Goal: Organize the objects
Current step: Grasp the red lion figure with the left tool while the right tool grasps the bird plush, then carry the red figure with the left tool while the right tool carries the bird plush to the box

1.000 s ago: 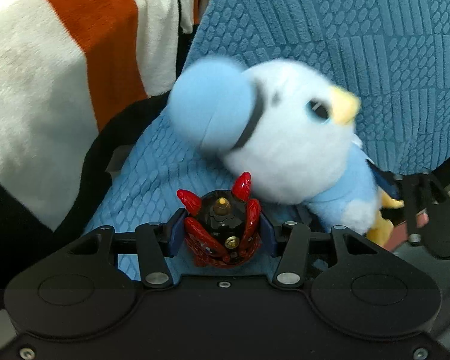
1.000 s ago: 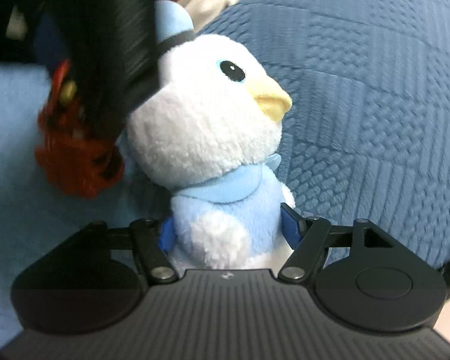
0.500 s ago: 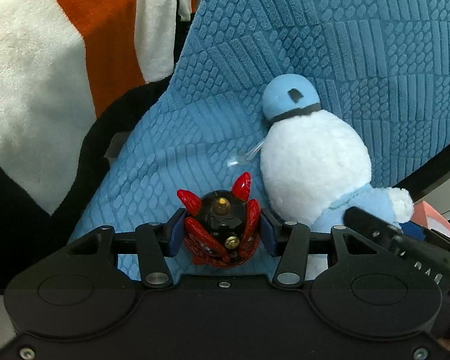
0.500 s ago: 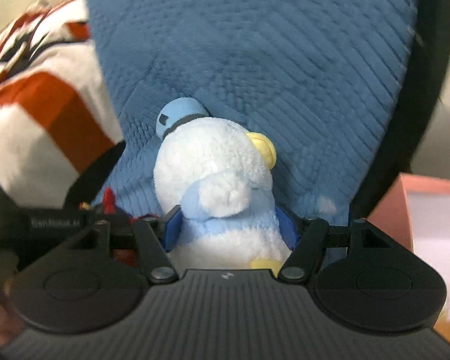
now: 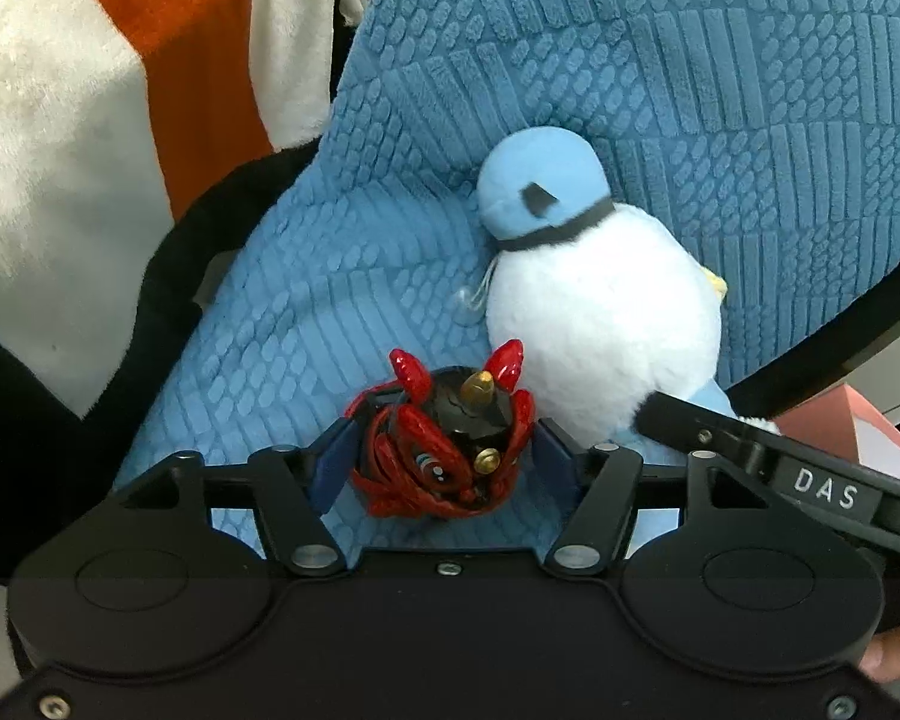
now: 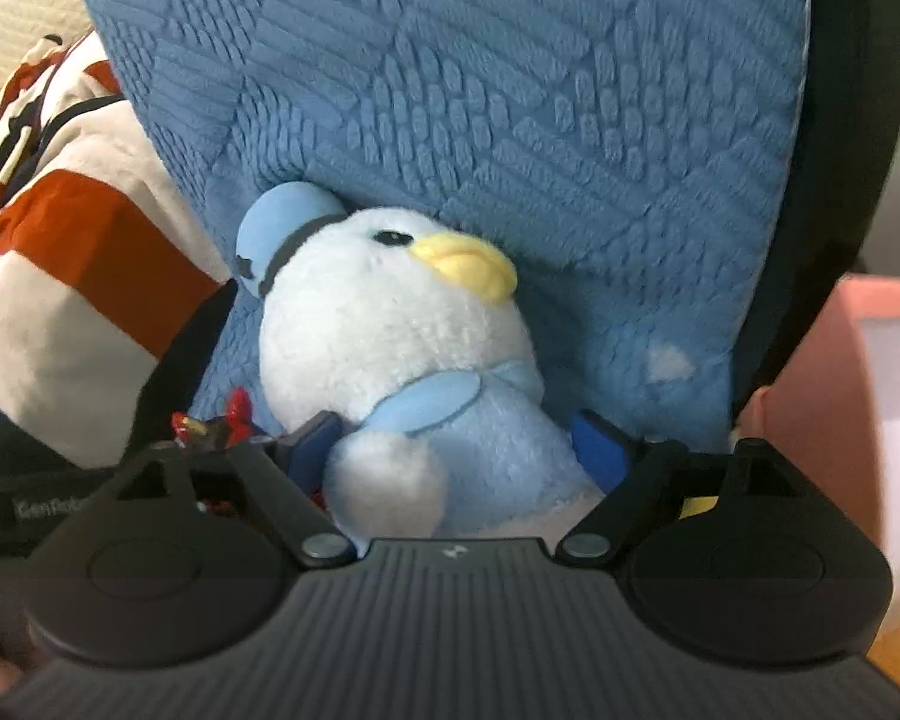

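A red and black spiky toy (image 5: 447,450) rests on the blue textured chair cushion (image 5: 306,324) between the fingers of my left gripper (image 5: 444,468), whose jaws stand a little apart from it. A white and light-blue plush bird (image 6: 402,348) with a yellow beak leans against the blue backrest (image 6: 510,90). My right gripper (image 6: 459,450) has its jaws spread wide on either side of the bird's body, with a gap on the right. The bird also shows in the left wrist view (image 5: 594,312), just right of the red toy. The red toy peeks out left of the bird (image 6: 234,414).
A white, orange and black striped blanket (image 5: 90,120) lies left of the cushion. The chair's black frame (image 6: 834,180) runs along the right. A pink box (image 6: 840,396) stands at the far right.
Both grippers have opened: the left lets go of the red toy, the right lets go of the bird. The bird now leans on the backrest, beak to the right.
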Available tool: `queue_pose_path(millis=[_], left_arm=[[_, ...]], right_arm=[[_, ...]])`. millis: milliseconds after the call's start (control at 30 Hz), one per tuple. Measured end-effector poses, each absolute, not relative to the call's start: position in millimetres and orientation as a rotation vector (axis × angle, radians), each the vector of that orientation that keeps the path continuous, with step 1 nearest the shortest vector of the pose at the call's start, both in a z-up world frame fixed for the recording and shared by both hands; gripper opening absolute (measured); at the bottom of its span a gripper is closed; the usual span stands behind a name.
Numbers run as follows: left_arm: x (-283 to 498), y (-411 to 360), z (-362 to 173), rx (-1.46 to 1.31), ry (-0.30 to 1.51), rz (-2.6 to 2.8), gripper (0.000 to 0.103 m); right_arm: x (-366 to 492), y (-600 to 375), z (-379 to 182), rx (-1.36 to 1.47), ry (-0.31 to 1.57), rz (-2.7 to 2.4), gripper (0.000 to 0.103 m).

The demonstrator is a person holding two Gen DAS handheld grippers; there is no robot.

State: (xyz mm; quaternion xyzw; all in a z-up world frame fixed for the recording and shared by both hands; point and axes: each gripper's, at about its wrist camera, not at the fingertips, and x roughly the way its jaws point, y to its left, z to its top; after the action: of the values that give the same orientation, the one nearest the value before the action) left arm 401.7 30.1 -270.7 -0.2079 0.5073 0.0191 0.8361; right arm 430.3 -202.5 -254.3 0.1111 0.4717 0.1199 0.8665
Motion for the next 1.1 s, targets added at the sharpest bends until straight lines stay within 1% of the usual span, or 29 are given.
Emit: queue_pose_path(millis=[233,567,633,700,767,1067,1100], left_arm=[[401.1,28.3,-270.6,-0.445,1.073,0.049,0.066],[398.9,30.4,-269.6,-0.44,1.064,0.051,0.067],[398.8,29.1,-270.1,-0.433,1.069,0.048,0.067],[399.4,28.1,-270.9,-0.425,1.073,0.042,0.067],[399.2,27.8,-269.7,-0.425,1.065,0.028,0.067],[407.2,16.6,-275.6,-0.347,1.077,0.029,0.067],[408.3,14.6,-276.1,-0.327,1.082,0.032,0.065]], right_arm=[[434.0,-207.1,-263.7,0.272,1.01,0.283,0.088],[443.8,-207.9,-277.3,0.318,1.043,0.361,0.088],[443.8,-209.2,-275.4,0.321,1.044,0.361,0.085],[443.4,-208.0,-271.8,0.321,1.023,0.35,0.077],[438.8,-210.2,-265.6,0.328,1.014,0.327,0.074],[407.4,-219.7,-245.7,0.282,0.978,0.206,0.074],[404.5,-221.3,-246.0,0.282,0.979,0.208,0.074]])
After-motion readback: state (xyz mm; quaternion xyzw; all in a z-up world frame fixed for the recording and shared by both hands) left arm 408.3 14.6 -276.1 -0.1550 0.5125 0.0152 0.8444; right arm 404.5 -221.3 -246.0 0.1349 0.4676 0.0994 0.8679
